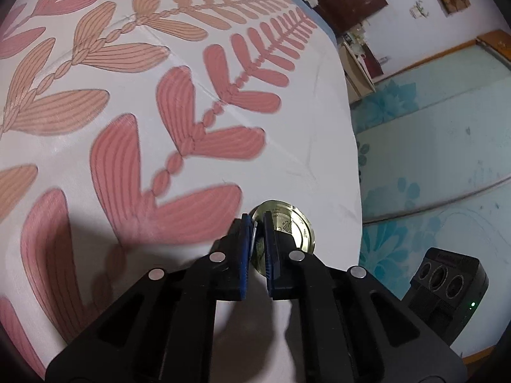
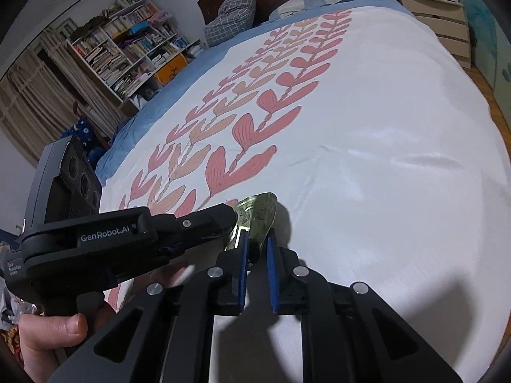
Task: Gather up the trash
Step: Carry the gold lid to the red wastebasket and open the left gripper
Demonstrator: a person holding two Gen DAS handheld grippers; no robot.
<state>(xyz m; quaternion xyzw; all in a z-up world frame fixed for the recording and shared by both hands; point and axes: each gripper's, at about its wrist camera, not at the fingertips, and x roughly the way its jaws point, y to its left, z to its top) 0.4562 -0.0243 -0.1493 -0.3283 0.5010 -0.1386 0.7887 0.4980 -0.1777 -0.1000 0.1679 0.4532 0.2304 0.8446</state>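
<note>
A round gold metal can lid [image 1: 289, 228] is held above a white bed cover with a pink and orange leaf print [image 1: 159, 95]. My left gripper [image 1: 258, 223] is shut on the lid's edge. In the right wrist view the left gripper [image 2: 230, 215] comes in from the left and holds the same lid [image 2: 257, 215]. My right gripper [image 2: 256, 242] has its blue pads close on either side of the lid's lower edge; whether they pinch it is unclear.
The bed cover [image 2: 367, 159] fills most of both views. A dark headboard with a plaid pillow [image 2: 231, 16], a bookshelf [image 2: 127, 51] and a nightstand [image 2: 440, 28] stand beyond. The right gripper's body [image 1: 447, 284] shows beside the bed, over a blue-patterned floor mat [image 1: 431, 159].
</note>
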